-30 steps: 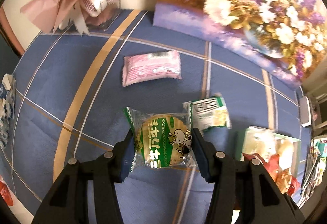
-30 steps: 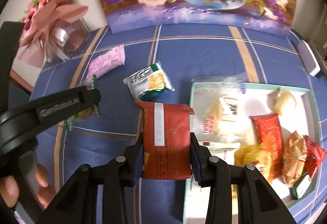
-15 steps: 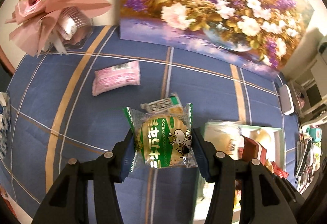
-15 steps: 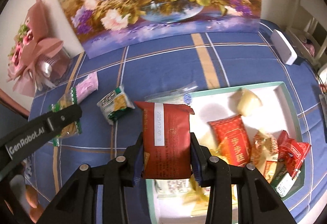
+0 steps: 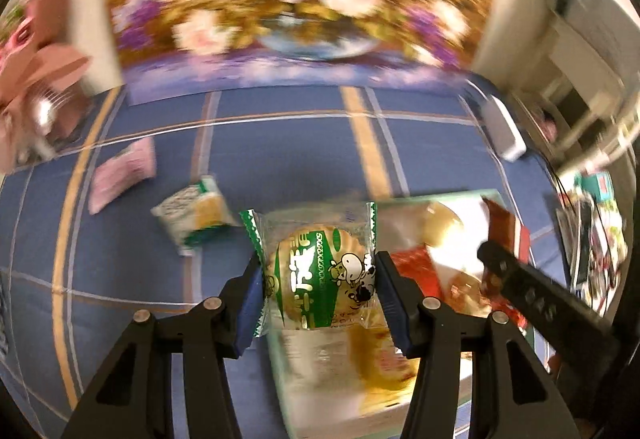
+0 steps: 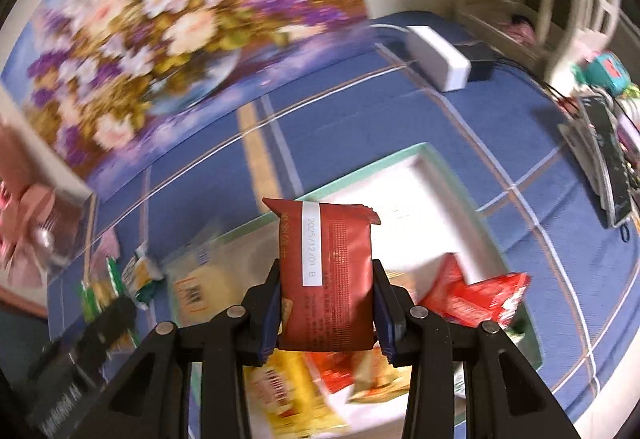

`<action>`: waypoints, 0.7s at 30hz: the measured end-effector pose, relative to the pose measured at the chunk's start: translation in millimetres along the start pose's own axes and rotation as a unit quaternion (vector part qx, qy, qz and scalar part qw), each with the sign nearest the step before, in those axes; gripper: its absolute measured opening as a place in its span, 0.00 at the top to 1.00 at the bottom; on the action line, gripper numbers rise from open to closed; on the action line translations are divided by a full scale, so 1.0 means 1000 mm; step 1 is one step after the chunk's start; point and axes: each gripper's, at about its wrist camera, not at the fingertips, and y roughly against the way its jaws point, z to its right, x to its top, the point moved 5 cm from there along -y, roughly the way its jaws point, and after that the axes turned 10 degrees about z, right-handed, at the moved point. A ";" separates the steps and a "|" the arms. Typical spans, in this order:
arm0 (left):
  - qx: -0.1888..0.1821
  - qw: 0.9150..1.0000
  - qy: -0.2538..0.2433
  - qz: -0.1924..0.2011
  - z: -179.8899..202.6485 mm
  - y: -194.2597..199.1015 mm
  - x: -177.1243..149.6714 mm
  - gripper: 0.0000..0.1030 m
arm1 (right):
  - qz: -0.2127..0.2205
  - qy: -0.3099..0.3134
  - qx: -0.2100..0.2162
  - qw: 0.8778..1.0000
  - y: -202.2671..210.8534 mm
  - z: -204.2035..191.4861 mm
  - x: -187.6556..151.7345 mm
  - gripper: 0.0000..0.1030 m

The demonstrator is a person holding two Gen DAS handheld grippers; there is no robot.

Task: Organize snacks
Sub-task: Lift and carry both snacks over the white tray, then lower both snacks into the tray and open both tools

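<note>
Left tool (image 5: pixel 318 281): your pads were clamped on the green-and-clear cow-print snack packet (image 5: pixel 320 271), held over the near-left edge of the white tray (image 5: pixel 472 199). Right tool (image 6: pixel 326 309): clamped on the dark red packet (image 6: pixel 326 275), upright above the tray's (image 6: pixel 424 175) snack pile. On the desk's blue plaid cloth (image 5: pixel 280 143), a green-white packet (image 5: pixel 194 211) and a pink packet (image 5: pixel 122 175) lay left of the tray.
</note>
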 end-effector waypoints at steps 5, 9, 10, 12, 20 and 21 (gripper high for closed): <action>-0.016 0.999 -0.032 -0.017 0.033 -0.023 -0.015 0.46 | 0.008 -0.014 -0.031 0.999 -0.008 0.028 0.006 0.59; -0.016 0.999 -0.038 -0.026 0.044 -0.037 -0.019 0.46 | -0.002 -0.034 -0.037 0.999 -0.021 0.044 0.005 0.59; -0.016 0.999 -0.039 -0.026 0.046 -0.040 -0.019 0.46 | -0.005 -0.037 -0.037 0.999 -0.024 0.046 0.005 0.59; -0.017 0.999 -0.039 -0.026 0.049 -0.045 -0.019 0.46 | -0.010 -0.040 -0.038 0.998 -0.030 0.049 0.005 0.59; -0.019 0.999 -0.039 -0.024 0.053 -0.047 -0.019 0.34 | -0.018 -0.036 -0.037 0.998 -0.038 0.048 0.004 0.59; -0.018 0.999 -0.039 -0.023 0.052 -0.044 -0.019 0.33 | -0.019 -0.035 -0.038 0.998 -0.038 0.047 0.004 0.59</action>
